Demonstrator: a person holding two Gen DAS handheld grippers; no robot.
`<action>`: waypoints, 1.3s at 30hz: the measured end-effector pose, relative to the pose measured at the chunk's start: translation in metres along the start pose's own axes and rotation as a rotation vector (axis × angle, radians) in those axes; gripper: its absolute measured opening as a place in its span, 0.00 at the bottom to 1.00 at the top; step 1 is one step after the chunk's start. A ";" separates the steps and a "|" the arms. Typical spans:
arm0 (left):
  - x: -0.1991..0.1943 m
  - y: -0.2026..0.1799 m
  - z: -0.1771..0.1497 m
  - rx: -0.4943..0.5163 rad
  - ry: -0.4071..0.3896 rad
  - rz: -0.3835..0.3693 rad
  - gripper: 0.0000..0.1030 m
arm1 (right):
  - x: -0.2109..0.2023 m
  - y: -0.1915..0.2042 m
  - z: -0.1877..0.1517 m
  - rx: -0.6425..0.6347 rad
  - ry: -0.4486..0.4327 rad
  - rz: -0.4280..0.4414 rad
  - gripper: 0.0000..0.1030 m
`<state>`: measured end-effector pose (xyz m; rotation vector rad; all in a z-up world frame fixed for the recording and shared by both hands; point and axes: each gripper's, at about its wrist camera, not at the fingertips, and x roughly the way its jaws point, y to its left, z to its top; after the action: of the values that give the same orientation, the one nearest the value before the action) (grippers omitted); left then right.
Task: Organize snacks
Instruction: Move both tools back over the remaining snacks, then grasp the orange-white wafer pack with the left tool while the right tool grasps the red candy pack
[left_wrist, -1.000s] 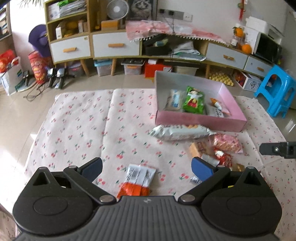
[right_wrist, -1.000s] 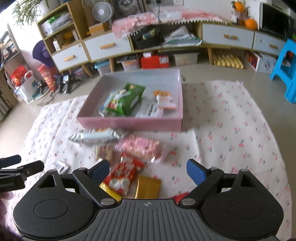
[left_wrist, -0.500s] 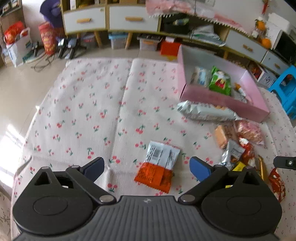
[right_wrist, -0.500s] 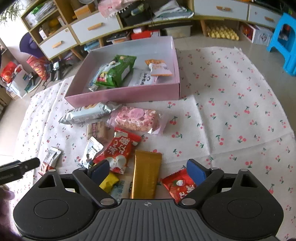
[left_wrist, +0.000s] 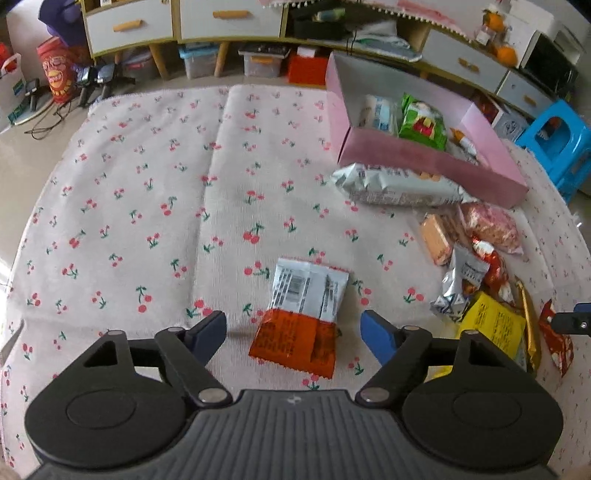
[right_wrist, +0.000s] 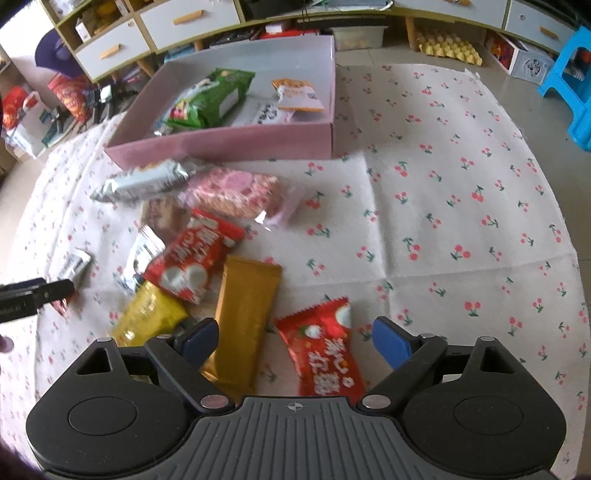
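My left gripper (left_wrist: 293, 330) is open, its fingers on either side of an orange and white snack packet (left_wrist: 303, 317) lying on the cherry-print cloth. My right gripper (right_wrist: 295, 339) is open above a gold bar (right_wrist: 245, 314) and a red candy packet (right_wrist: 325, 350). A pink box (right_wrist: 236, 142) at the back holds a green bag (right_wrist: 210, 98) and a few small packets. It also shows in the left wrist view (left_wrist: 436, 164).
A silver packet (right_wrist: 147, 181), a pink biscuit pack (right_wrist: 236, 190), a red packet (right_wrist: 192, 254) and a yellow packet (right_wrist: 147, 314) lie in a heap in front of the box. Cabinets (left_wrist: 177, 18) line the back. A blue stool (left_wrist: 561, 144) stands at right.
Both grippers have moved down and tilted towards the cloth. The orange packet now lies between my left fingers. The gold bar and red candy packet have come into view under my right gripper.
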<state>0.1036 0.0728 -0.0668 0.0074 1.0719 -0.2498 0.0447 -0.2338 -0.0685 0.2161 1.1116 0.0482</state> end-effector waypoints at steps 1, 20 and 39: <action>0.002 0.000 -0.001 0.002 0.010 0.005 0.72 | 0.001 -0.002 -0.001 -0.001 0.008 -0.001 0.89; 0.008 -0.010 -0.002 0.078 0.013 0.079 0.69 | 0.015 -0.001 -0.014 -0.057 0.087 -0.042 0.86; 0.004 -0.003 0.003 0.036 0.015 0.095 0.43 | 0.009 0.006 -0.014 -0.100 0.046 -0.063 0.35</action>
<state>0.1074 0.0688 -0.0682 0.0927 1.0787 -0.1831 0.0369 -0.2244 -0.0814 0.0906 1.1577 0.0523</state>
